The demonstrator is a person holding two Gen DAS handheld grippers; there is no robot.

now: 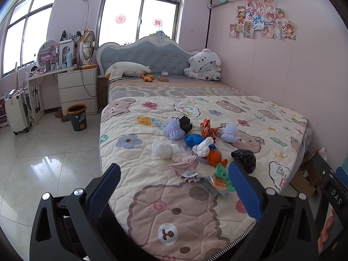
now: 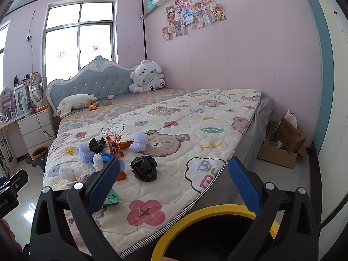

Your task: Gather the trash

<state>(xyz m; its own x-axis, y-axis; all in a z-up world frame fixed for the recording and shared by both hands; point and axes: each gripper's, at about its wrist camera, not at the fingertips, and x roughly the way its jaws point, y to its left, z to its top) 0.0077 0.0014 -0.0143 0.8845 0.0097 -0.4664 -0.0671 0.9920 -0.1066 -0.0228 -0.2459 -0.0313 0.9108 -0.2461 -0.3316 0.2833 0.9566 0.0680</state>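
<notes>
Several pieces of trash lie mid-bed on the bear quilt (image 1: pixel 174 198): a crumpled black bag (image 1: pixel 244 157) (image 2: pixel 144 168), a green snack wrapper (image 1: pixel 221 179), a pink wad (image 1: pixel 184 166), white wads (image 1: pixel 162 150), an orange wrapper (image 1: pixel 207 128) (image 2: pixel 117 145), purple foam nets (image 1: pixel 174 128) (image 2: pixel 139 141). My left gripper (image 1: pixel 174 190) is open and empty, above the foot of the bed, short of the pile. My right gripper (image 2: pixel 174 180) is open and empty, above a yellow-rimmed black bin (image 2: pixel 217 228) at the bed's foot corner.
A second bin (image 1: pixel 77 117) with an orange rim stands on the tiled floor left of the bed, by white drawers (image 1: pixel 78 90) and a suitcase (image 1: pixel 17 113). Cardboard boxes (image 2: pixel 285 145) sit right of the bed by the wall. Plush toys (image 1: pixel 204 65) sit at the headboard.
</notes>
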